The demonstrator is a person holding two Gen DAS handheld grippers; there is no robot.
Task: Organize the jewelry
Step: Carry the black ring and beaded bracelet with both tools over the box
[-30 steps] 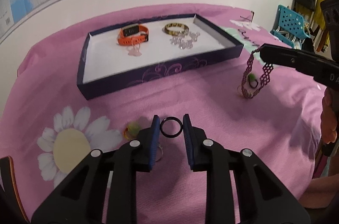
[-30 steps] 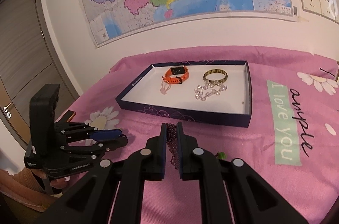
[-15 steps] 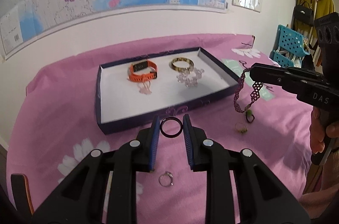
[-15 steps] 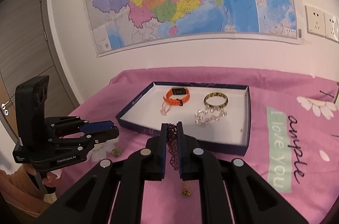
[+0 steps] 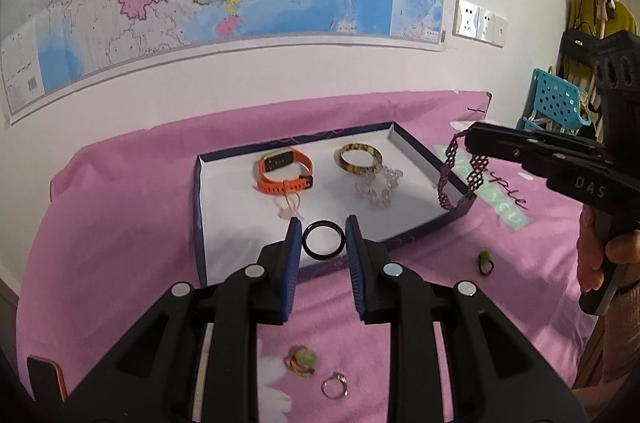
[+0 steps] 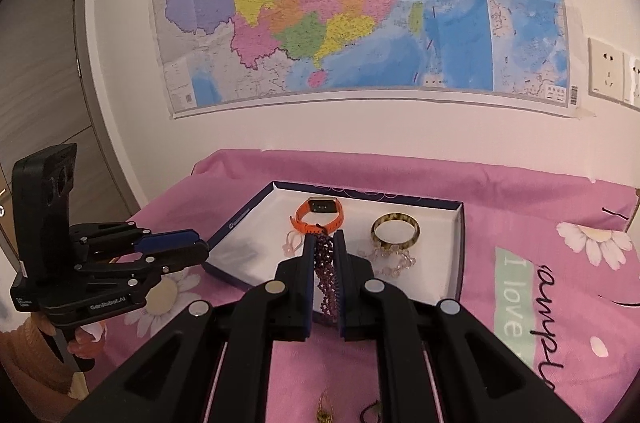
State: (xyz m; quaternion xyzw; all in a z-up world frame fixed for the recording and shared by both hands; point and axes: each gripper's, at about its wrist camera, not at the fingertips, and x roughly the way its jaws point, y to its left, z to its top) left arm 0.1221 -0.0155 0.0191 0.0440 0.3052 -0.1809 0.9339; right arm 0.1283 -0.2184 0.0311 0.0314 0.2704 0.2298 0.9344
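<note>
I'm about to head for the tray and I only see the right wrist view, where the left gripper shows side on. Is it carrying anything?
Observer: Yes. The left gripper has a black ring pinched between its fingers.
Operator: Is any jewelry lying near that hand?
Observer: A silver ring lies on the pink cloth, just below the left gripper in its own view.
Operator: And how is my bracelet hanging?
Observer: From the left wrist view, the purple bracelet hangs from the right gripper as an open loop, clear of the cloth.
</note>
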